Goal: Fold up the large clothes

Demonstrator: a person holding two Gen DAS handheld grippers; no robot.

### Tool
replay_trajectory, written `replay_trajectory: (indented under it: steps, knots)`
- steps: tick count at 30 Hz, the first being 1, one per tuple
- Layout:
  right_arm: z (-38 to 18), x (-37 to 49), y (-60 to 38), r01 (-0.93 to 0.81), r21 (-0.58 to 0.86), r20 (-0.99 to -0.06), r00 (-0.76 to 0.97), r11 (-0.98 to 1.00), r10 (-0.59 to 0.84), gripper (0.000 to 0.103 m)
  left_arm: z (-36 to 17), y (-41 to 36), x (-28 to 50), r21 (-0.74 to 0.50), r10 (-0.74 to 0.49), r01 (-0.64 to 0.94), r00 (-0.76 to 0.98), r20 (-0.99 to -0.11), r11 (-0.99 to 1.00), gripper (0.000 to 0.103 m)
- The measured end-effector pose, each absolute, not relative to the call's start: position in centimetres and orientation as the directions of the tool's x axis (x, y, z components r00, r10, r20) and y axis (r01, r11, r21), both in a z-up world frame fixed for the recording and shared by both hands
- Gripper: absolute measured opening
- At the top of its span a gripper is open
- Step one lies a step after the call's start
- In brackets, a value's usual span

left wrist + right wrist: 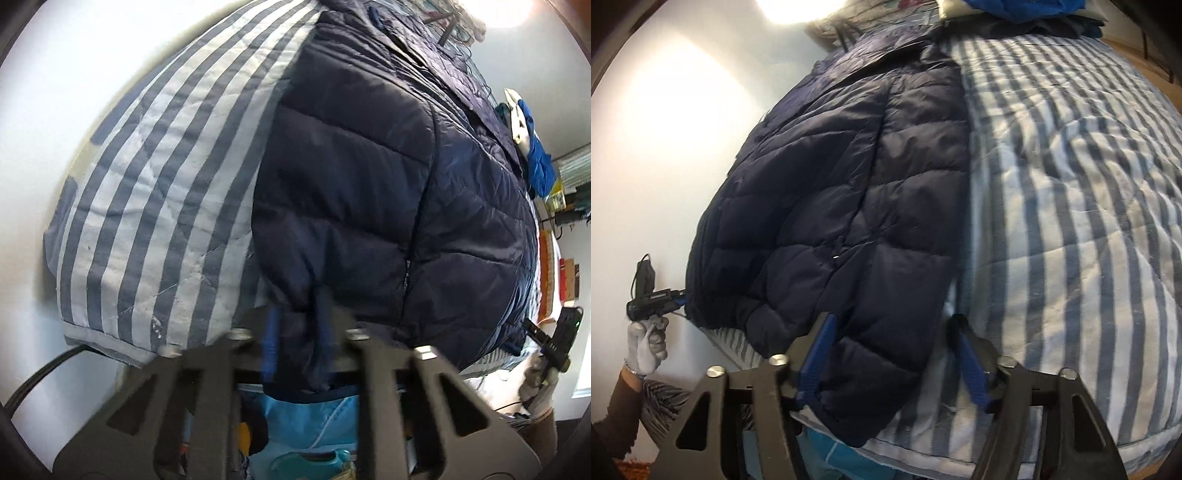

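A navy quilted puffer jacket point(369, 184) lies on a bed covered by a blue-and-white striped quilt point(155, 177). My left gripper point(299, 332) is shut on the jacket's bottom hem near the bed's front edge, with cloth bunched between its blue fingers point(271, 343). In the right wrist view the jacket point(831, 206) lies left of bare striped quilt point(1071, 192). My right gripper point(894, 332) is open, its blue fingers point(818, 354) standing either side of the jacket's lower corner. The left gripper shows there at the far left point(652, 295), held by a gloved hand.
White walls flank the bed on both sides. Blue clothes point(539, 162) and a pillow lie near the head of the bed. Light-blue and teal items point(306, 417) sit below the bed's front edge. The right gripper shows in the left wrist view point(554, 339).
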State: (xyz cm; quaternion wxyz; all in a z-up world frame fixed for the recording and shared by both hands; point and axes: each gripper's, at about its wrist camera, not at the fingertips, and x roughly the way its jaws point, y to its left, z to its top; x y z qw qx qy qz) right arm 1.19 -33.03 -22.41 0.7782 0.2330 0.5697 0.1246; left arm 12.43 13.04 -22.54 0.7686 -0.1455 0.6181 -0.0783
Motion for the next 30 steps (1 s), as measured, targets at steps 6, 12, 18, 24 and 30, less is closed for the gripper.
replay_trajectory:
  steps: [6,12,18,24,30]
  knots:
    - [-20.2,1.2,-31.3,-0.005,0.479,-0.828,0.329,0.878,0.453,0.002,-18.5,11.9,11.9,-0.285,-0.267,-0.006,0.334,-0.904,0.958,0.003]
    - [-14.4,-0.8,-33.5,-0.028,0.494,-0.756,0.479,0.869,0.446,0.000,-14.4,13.9,9.6,-0.351,-0.310,-0.017,0.430,-0.848,0.936,0.002]
    - [-16.1,-1.7,-35.1,0.056,0.477,-0.794,0.455,0.877,0.403,0.000,-18.8,13.4,8.8,-0.300,-0.279,-0.028,0.292,-0.915,0.953,0.000]
    - [-19.4,-0.8,-33.6,0.049,0.315,-0.907,0.309,0.948,0.286,0.000,-20.2,12.3,9.9,-0.290,-0.279,-0.005,0.257,-0.925,0.957,0.000]
    - [-17.7,-0.5,-34.6,0.057,0.306,-0.895,0.357,0.950,0.267,0.036,-19.6,14.5,10.5,-0.382,-0.338,-0.092,0.311,-0.888,0.920,0.056]
